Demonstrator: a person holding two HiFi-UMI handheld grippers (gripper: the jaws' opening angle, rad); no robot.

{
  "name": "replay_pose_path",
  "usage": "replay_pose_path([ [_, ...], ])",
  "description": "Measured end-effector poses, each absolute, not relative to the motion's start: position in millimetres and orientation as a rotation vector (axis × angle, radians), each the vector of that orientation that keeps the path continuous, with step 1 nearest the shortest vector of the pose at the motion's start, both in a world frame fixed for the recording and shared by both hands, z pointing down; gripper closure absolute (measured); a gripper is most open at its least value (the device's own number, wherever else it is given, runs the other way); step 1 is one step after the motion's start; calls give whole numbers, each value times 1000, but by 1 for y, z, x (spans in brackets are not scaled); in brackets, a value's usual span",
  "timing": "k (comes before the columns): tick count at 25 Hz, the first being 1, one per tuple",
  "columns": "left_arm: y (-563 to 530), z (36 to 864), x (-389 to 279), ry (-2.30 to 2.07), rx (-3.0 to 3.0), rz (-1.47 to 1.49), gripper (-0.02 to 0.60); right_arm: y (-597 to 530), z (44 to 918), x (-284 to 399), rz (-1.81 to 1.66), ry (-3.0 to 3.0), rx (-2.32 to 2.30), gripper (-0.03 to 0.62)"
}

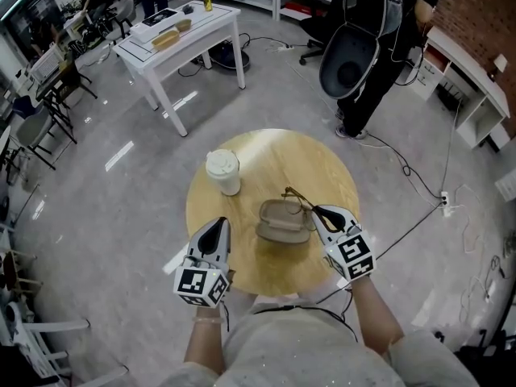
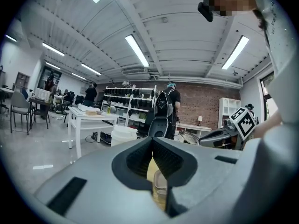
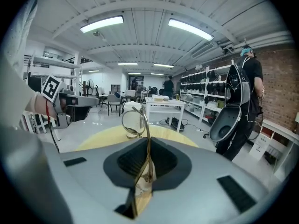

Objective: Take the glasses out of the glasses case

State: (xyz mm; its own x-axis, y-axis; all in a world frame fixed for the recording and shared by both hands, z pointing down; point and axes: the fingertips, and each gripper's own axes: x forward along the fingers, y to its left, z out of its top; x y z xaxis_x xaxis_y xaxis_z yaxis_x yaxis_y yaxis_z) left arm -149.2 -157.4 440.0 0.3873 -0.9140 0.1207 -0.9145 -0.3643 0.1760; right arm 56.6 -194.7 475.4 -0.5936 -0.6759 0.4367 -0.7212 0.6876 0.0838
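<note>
The tan glasses case (image 1: 284,222) lies open in the middle of the round wooden table (image 1: 274,156). Gold-rimmed glasses (image 1: 297,197) hang just above the case's right side, with my right gripper (image 1: 318,214) shut on one temple. In the right gripper view the gold temple (image 3: 147,139) runs up between the jaws and a round lens (image 3: 132,123) sticks out ahead. My left gripper (image 1: 218,226) hovers at the table's near left edge, apart from the case, jaws together and nothing in them. Through the slit of the left gripper (image 2: 153,141) a bit of the case (image 2: 159,185) shows.
A white lidded cup (image 1: 223,172) stands on the table's left, beyond the left gripper. A person with a large dark backpack (image 1: 348,59) stands on the floor past the table's far right. A white table (image 1: 181,35) is far back left. Cables (image 1: 411,172) trail over the floor at right.
</note>
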Motion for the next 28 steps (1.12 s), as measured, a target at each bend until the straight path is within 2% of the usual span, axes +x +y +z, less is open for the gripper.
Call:
replay_pose_path([
  [28,-170,409,-167,-1737,2457,-58,577,-218,428,68,143,-2622,1255,566],
])
